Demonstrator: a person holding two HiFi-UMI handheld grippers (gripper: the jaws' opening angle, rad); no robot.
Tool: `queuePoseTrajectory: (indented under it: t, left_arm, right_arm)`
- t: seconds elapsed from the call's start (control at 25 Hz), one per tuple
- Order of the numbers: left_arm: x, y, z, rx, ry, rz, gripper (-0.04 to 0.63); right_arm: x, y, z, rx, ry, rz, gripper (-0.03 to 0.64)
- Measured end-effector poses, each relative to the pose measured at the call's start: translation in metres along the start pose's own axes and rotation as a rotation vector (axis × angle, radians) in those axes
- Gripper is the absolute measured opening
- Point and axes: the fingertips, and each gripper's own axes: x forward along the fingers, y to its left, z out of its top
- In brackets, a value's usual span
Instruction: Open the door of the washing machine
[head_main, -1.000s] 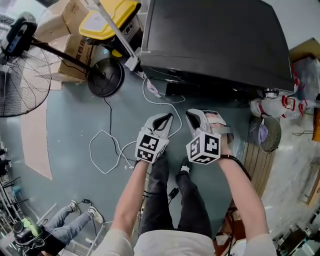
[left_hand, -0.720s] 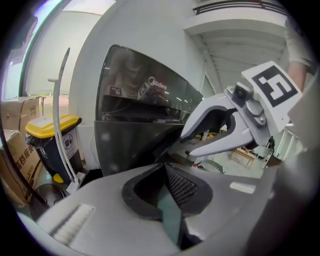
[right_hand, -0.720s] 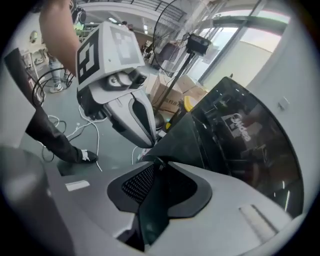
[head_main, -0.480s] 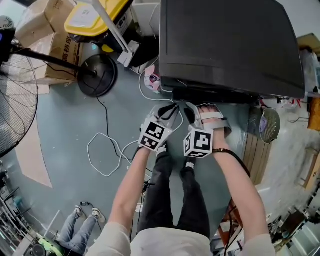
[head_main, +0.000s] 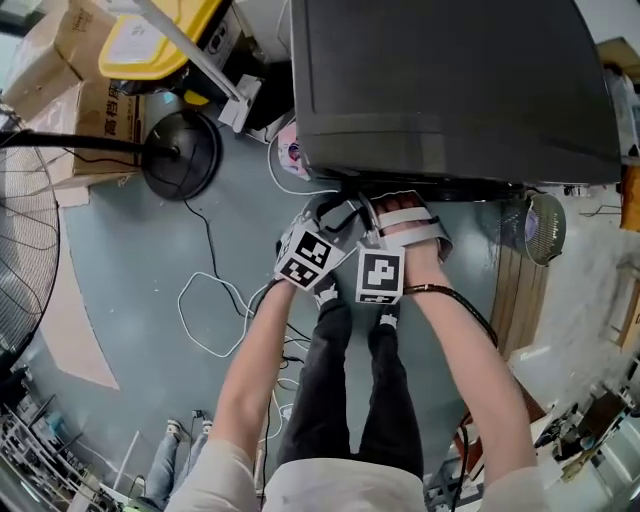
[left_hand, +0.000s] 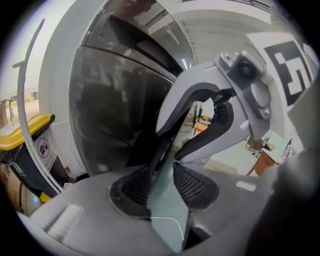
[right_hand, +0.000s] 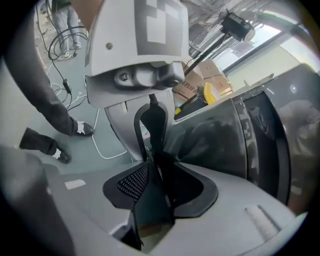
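Note:
The washing machine (head_main: 450, 90) shows as a dark top panel at the top of the head view. Both grippers hang side by side just before its front edge. My left gripper (head_main: 335, 215) faces the round dark door glass (left_hand: 115, 110). Its jaws have just been opening, and only floor shows between the pads (left_hand: 137, 186). My right gripper (head_main: 400, 222) sits close to the right of it, with the door (right_hand: 235, 145) on its right. Its jaws have also just been opening and hold nothing. Each gripper view shows the other gripper just ahead. The door handle is not visible.
A fan's round base (head_main: 180, 155) and grille (head_main: 20, 250) stand to the left, with cardboard boxes (head_main: 90, 105) and a yellow bin (head_main: 150, 40) behind. A white cable (head_main: 215, 310) loops over the floor. A mesh strainer (head_main: 545, 228) lies right of the machine.
Both grippers have moved toward the machine's front edge and sunk lower. Their jaws, shut a second ago, now stand apart.

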Motion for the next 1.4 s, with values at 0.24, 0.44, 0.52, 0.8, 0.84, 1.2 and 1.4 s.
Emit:
queuePoseTrajectory:
  t: [0.24,0.44,0.52,0.8,0.84,1.2,1.4]
  left_arm:
    - [0.023,-0.004,-0.002,0.122,0.071,-0.059,0.171]
    - [0.037,-0.009,0.003,0.176,0.097,-0.073,0.172]
    - [0.039,-0.009,0.003,0.186,0.102,-0.074,0.172]
    - [0.04,-0.011,0.007,0.194,0.1,-0.074,0.172]
    - [0.04,-0.012,0.006,0.188,0.091,-0.08,0.173]
    - [0.037,-0.011,0.006,0.175,0.068,-0.041,0.175]
    - [0.039,-0.012,0.007,0.171,0.062,-0.032,0.175]
  right_arm:
    - [0.008,0.008,-0.008,-0.082,0.086,0.04,0.127]
    - [0.006,0.007,-0.012,-0.085,0.087,0.053,0.12]
    - [0.007,0.007,-0.013,-0.093,0.088,0.036,0.112]
    - [0.005,0.009,-0.013,-0.123,0.07,0.028,0.109]
    - [0.004,0.009,-0.012,-0.119,0.07,0.032,0.106]
    - [0.0,0.014,-0.006,-0.158,0.017,0.031,0.092]
    - [-0.001,0.014,-0.008,-0.147,0.016,0.056,0.092]
